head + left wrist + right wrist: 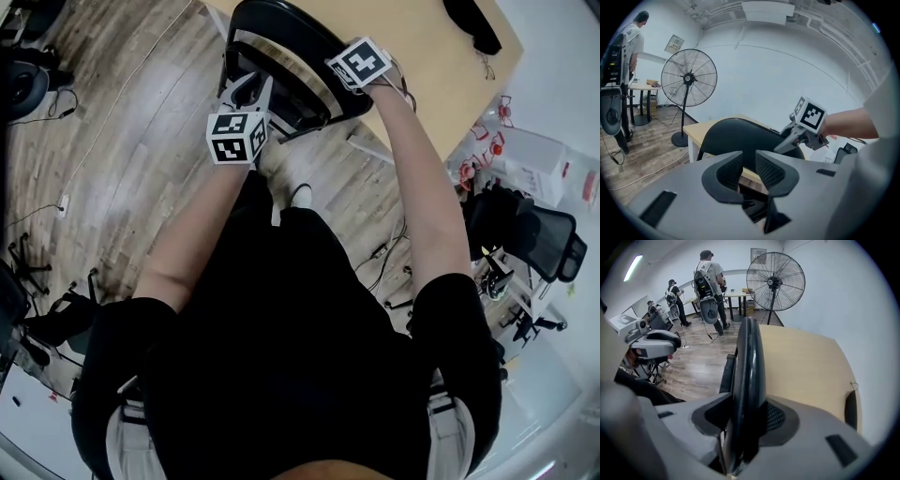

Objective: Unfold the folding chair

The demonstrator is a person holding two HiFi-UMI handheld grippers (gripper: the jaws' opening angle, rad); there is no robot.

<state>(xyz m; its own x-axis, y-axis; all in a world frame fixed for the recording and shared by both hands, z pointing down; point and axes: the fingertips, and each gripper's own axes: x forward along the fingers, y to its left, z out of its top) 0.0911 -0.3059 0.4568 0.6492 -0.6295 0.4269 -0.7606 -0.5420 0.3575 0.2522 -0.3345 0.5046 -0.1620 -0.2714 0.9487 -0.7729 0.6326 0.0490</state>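
The left tongs (749, 169) stand a little apart, with a narrow gap between their ribbed pads (771, 171) and nothing gripped in that gap. Just beyond their tips rises the black folding chair (737, 137), its curved backrest (281, 42) turned broadside to them. In the head view these tongs sit low on the chair's near side, by the frame under the backrest; I cannot tell whether they touch it. Well off to their left a standing fan (689, 77) stands on the wooden floor (642, 150), and a person (633, 37) stands further left again. To the right of the left tongs, and higher on the chair, the right tongs (747, 423) are clamped on the rim of the backrest, which runs edge-on straight out between the jaws and fills the gap. Their marker cube (809, 114) shows above that rim. Beyond and to the right of the right tongs lies the pale tabletop (804, 366), with the chair close against its near edge
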